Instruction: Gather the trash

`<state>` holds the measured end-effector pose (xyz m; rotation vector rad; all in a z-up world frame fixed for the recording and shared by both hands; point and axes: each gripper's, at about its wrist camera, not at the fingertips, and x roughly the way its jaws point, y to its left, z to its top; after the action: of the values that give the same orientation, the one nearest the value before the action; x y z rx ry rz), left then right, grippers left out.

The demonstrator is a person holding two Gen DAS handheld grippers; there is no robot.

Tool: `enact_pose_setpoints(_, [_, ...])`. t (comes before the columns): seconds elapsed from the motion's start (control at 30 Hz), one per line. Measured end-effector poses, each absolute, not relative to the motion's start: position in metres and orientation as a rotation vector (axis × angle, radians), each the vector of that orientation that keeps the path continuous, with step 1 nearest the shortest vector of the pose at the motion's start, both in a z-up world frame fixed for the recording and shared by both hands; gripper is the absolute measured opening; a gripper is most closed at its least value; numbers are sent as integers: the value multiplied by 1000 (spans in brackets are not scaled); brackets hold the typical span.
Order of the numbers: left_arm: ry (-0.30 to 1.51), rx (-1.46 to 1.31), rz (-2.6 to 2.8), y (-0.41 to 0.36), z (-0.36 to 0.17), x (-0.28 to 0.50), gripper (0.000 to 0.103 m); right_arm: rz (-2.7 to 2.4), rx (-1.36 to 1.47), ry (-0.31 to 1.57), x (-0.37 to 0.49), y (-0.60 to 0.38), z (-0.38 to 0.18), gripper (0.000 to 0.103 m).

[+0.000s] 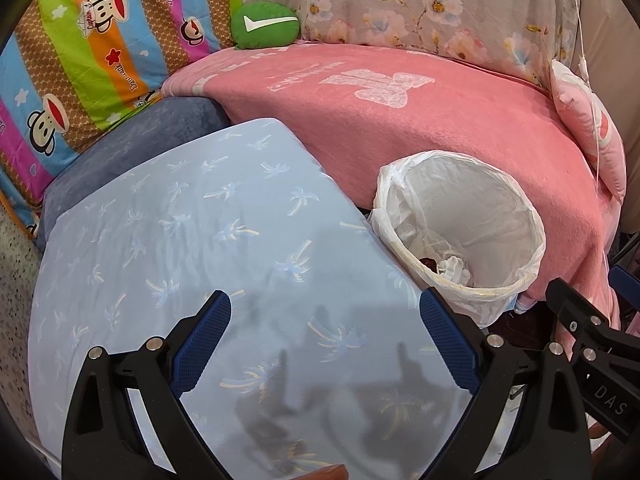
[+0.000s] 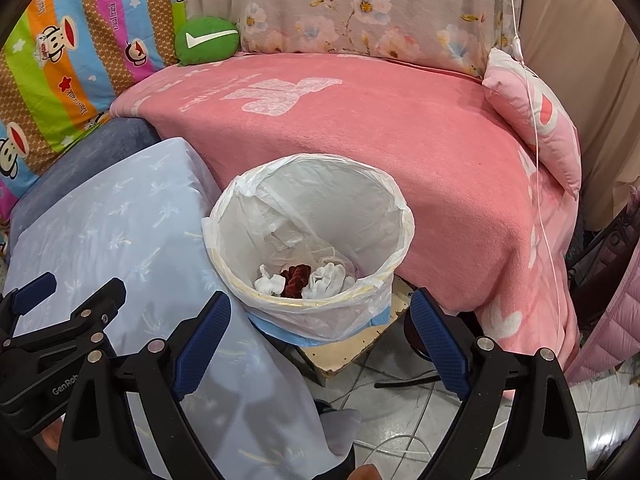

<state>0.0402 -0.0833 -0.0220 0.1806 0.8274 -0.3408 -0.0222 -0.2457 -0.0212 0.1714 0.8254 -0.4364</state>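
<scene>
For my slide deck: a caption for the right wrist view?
Open right tool above white-bag-lined trash bin holding crumpled white tissues.

Striped monkey-print fabric (image 1: 92,40) reads "Paul Frank" repeatedly, w/ "Captain" on the monkey's hat, 2nd word illegible. Right gripper (image 1: 600,392) body, seen from left wrist cam: "DAS". Left gripper (image 2: 60,364) body, seen from right wrist cam: "GenRob", rest cut off. Pink blanket (image 1: 400,128) has white script, probably unreadable upside down.
</scene>
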Motion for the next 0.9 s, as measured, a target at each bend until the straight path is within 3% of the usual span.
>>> enact_pose_setpoints(0.9, [832,173,-337,-87,-22,39,91,-434,168,838,-24,-244,-26,88])
